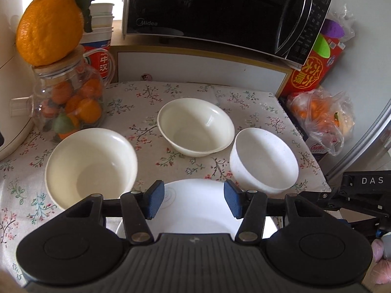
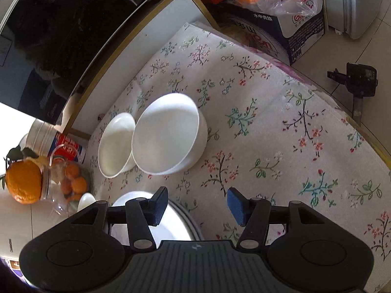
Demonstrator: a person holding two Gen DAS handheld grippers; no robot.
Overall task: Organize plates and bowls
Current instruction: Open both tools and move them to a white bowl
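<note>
A white plate lies at the near edge of the bench, at 6 o'clock in the left wrist view, partly under the left tongs. Their blue pads stand apart over the plate with nothing pinched between them. Three white bowls ring the plate: a deep bowl at 9 o'clock, a wide shallow bowl toward 12 o'clock, and a straight-sided bowl at 2 o'clock, all upright and apart from one another in this view.

In the right wrist view the right tongs hang over bare cloth, jaws also apart and empty, with the plate's rim just under the left-hand pad (its edge seems doubled, though I cannot tell whether two plates are stacked).

The bench wears a pale cloth printed with flowering twigs. Behind it, at 12 o'clock, a white panel with a gold edge carries a black microwave. At 10 o'clock stands a glass jar of small oranges, a large orange fruit resting on its lid, with stacked paper cups behind. At 3 o'clock, off the bench's edge, a clear bag of oranges sits on a carton beside a red box. Pale floor tiles show beyond.
</note>
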